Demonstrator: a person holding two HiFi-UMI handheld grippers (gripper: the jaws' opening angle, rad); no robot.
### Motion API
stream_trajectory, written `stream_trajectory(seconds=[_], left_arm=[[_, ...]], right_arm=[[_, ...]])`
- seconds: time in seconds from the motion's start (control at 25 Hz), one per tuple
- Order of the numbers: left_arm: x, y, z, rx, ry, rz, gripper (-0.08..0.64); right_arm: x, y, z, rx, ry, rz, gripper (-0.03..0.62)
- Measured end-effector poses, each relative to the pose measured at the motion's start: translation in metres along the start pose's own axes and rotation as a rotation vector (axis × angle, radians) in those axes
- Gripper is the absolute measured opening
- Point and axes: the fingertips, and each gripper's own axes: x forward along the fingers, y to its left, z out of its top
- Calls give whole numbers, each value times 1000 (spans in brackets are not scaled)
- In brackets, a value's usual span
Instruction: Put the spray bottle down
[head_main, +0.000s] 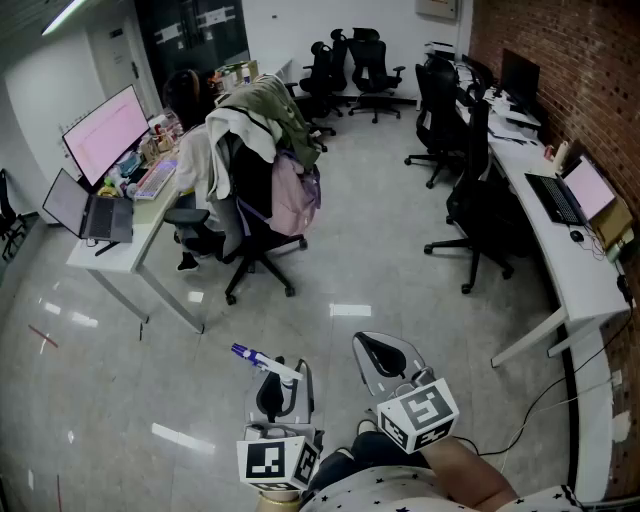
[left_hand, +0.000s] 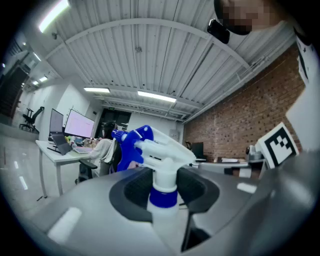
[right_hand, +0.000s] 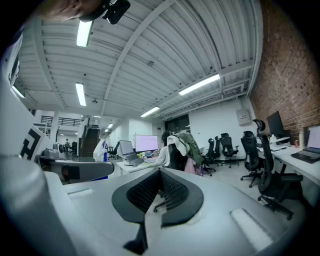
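A white spray bottle (left_hand: 162, 165) with a blue nozzle and blue collar stands upright between the pads of my left gripper (left_hand: 163, 186), which is shut on its neck. In the head view the spray bottle (head_main: 265, 361) shows at the bottom centre, its nozzle pointing left, held in the air above the tiled floor by the left gripper (head_main: 283, 385). My right gripper (head_main: 385, 358) is just to the right of it. In the right gripper view the right gripper (right_hand: 159, 175) has its pads together with nothing between them.
A white desk (head_main: 110, 250) with a monitor and a laptop stands at the left, with a seated person (head_main: 185, 95) behind it. A chair draped with clothes (head_main: 250, 190) is in the middle. Black office chairs (head_main: 475, 215) and a long white desk (head_main: 560, 270) line the brick wall at the right.
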Motion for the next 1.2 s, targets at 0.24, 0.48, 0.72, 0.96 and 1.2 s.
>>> stream_trajectory(seconds=[0.24,0.48,0.72,0.96,1.2], left_arm=[[36,-40,-7,-7,20,-91,135],[91,-107,-21,12,61,-233,135],[172,-205,-28,29,70,-390,135],[261,-327,-43,26,81,-556,135],[315,-454,-60,-9,94,-752,134]], right_arm=[[-13,-62,-1,-3,11,-88,-2],[-36,-135,1,20,-8,-209,-2],[-70,-241,9,-3,-34,-337,-2],[-127,-370,9,0,-30,-503,-2],[-207,-473,6,18,-37,-677,-2]])
